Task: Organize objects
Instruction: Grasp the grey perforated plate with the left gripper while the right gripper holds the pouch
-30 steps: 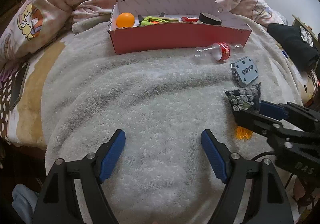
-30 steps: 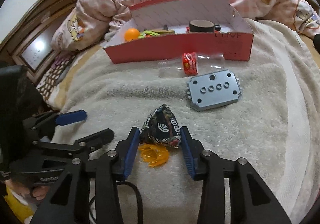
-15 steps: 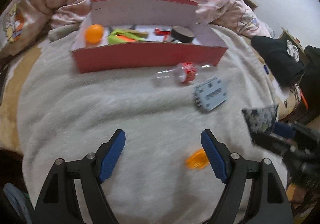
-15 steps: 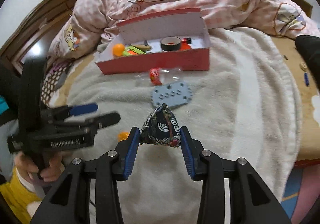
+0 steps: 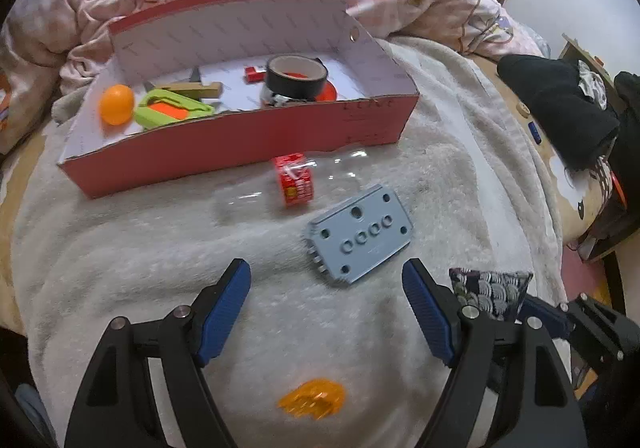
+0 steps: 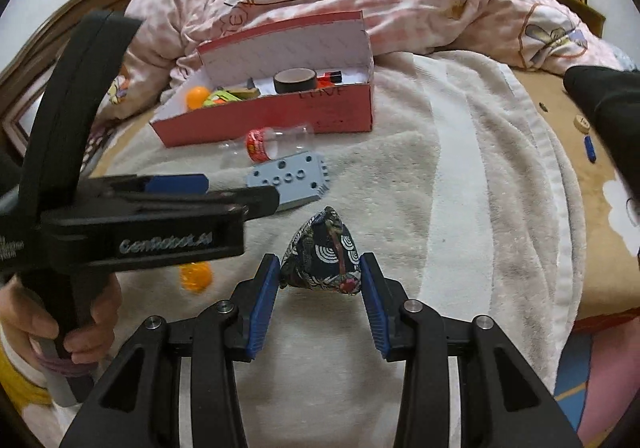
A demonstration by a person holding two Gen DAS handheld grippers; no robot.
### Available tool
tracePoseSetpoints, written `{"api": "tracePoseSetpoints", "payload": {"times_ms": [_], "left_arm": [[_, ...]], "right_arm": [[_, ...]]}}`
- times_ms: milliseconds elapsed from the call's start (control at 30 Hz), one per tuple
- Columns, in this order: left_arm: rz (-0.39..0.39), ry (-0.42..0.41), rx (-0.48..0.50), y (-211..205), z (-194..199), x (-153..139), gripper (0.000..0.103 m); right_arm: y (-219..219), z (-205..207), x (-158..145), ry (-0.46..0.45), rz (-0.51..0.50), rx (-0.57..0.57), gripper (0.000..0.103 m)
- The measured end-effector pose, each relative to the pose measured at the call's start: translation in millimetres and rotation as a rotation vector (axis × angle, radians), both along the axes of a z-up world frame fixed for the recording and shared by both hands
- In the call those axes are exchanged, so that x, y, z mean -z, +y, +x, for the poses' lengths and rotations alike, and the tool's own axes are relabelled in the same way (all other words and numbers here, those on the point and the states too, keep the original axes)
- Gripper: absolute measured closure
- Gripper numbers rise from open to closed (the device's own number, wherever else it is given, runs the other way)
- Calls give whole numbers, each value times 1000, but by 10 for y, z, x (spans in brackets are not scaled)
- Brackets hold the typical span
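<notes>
On the left of the blanket-covered bed point(image 5: 120, 248), the left gripper point(image 5: 326, 300) hangs with its jaws spread wide and nothing between them, above the orange plastic piece point(image 5: 312, 398) that looks thin, light and brittle; pinch it gently across its edges. Ahead lie the grey perforated block point(image 5: 360, 234), rigid and flat, best taken across its short sides, and the clear bottle point(image 5: 292, 179), light, slick and apt to roll. Behind them stands the red box point(image 5: 240, 139). To the right, the right gripper point(image 6: 320, 280) is clamped on the patterned fabric pouch point(image 6: 326, 252), soft and yielding, held across its base and seemingly lifted off the bed.
</notes>
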State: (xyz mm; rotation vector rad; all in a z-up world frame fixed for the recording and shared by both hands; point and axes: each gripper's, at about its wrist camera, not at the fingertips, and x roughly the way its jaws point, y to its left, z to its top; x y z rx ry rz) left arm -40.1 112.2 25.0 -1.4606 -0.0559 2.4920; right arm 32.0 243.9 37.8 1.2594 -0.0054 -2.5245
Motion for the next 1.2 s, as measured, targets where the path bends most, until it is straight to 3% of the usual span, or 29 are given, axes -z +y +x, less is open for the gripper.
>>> {"api": "tracePoseSetpoints", "payload": {"times_ms": [267,700,800,867,1000,1200], "left_arm": [[6,-68,-97,153,-202,112,24],[-22,-71,-149,386,-376,125,23],[-43,-58,-126,397,-355,153,24],[-75,-42,-112,400,-317,150,30],[-57,-36,-67,263,-221,108,30],[-198,15,42,33,62,34,30]], "right_arm": [[64,-62,234,-43,-26,-1,61],[139,-80,311,-45,-93,5,61],[144,-81,313,-46,-103,6,61],[146,-78,313,-47,-107,7,61],[149,-84,313,-46,-105,8,61],[143,-79,310,-45,-97,16,61]]}}
